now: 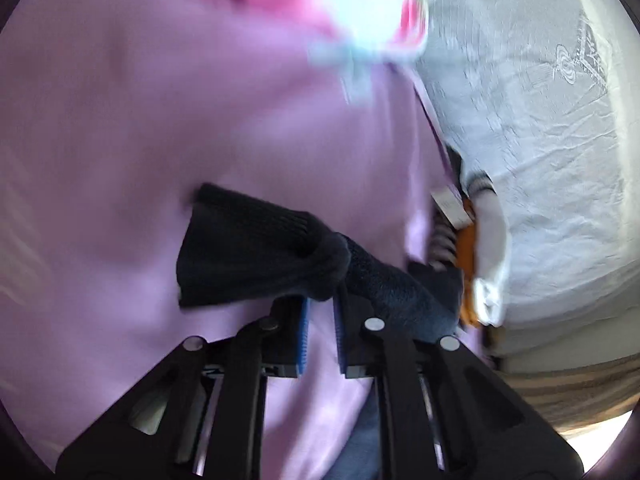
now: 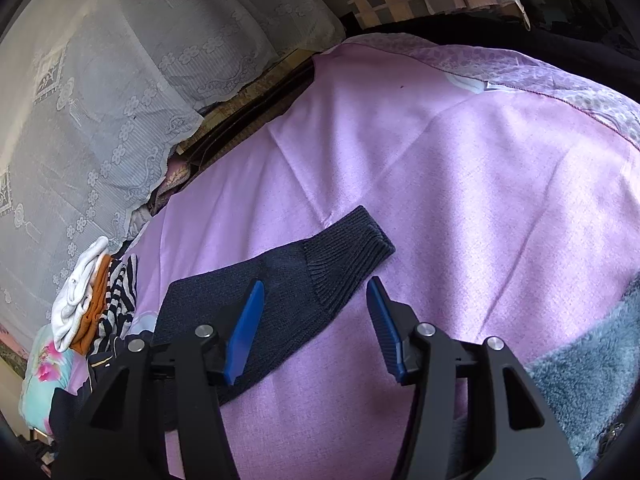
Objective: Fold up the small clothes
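Note:
A dark navy sock (image 1: 256, 248) with a ribbed cuff lies on the lilac bedsheet (image 1: 120, 140). In the left wrist view my left gripper (image 1: 322, 300) is shut on the sock, whose middle bunches up between the blue pads (image 1: 303, 332). In the right wrist view the sock (image 2: 288, 280) lies flat, with its ribbed cuff pointing to the far right. My right gripper (image 2: 316, 282) is open just above it, with the blue pads (image 2: 244, 328) wide apart and nothing between them. The sock's foot end is hidden under the right gripper's left finger.
A small pile of white, orange and striped clothes (image 2: 92, 304) sits at the sheet's left edge, also seen as a pile (image 1: 480, 248) in the left view. A white lace cover (image 2: 100, 120) rises behind it. Grey fleece (image 2: 580, 360) lies at the right. A floral teal cloth (image 2: 40, 368) is at lower left.

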The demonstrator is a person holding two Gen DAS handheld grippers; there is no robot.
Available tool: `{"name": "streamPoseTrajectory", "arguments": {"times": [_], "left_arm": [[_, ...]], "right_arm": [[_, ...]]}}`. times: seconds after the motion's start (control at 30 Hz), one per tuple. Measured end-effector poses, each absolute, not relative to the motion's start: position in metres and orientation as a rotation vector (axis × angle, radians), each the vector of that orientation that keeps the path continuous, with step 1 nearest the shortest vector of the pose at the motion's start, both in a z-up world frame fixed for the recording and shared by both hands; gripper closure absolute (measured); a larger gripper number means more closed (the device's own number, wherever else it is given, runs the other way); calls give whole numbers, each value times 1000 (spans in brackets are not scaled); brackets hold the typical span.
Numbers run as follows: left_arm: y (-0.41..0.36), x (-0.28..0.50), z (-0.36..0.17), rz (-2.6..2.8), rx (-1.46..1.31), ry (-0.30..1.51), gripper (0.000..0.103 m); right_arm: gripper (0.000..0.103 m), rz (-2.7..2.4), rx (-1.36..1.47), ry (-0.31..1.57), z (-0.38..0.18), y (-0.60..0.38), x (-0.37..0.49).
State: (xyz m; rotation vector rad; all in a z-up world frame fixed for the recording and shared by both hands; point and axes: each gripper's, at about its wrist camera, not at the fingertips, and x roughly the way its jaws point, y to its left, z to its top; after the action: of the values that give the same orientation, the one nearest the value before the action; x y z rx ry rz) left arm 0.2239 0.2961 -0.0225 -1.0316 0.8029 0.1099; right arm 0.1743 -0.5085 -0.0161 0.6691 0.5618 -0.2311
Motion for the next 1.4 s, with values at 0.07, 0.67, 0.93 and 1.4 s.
{"name": "streamPoseTrajectory", "arguments": {"times": [0.07, 0.67, 0.93, 1.4], "left_arm": [[318, 216, 4, 175, -939, 737, 93], [361, 148, -20, 198, -942, 704, 28], [350, 160, -15, 232, -879, 718, 19], [374, 185, -23, 336, -777, 692, 80]], "right_arm": [[49, -232, 666, 563, -16, -508, 175], [46, -197, 697, 593, -18, -503, 171], [41, -185, 638, 606, -13, -488, 154], [35, -188, 614, 617, -18, -484, 157]]}}
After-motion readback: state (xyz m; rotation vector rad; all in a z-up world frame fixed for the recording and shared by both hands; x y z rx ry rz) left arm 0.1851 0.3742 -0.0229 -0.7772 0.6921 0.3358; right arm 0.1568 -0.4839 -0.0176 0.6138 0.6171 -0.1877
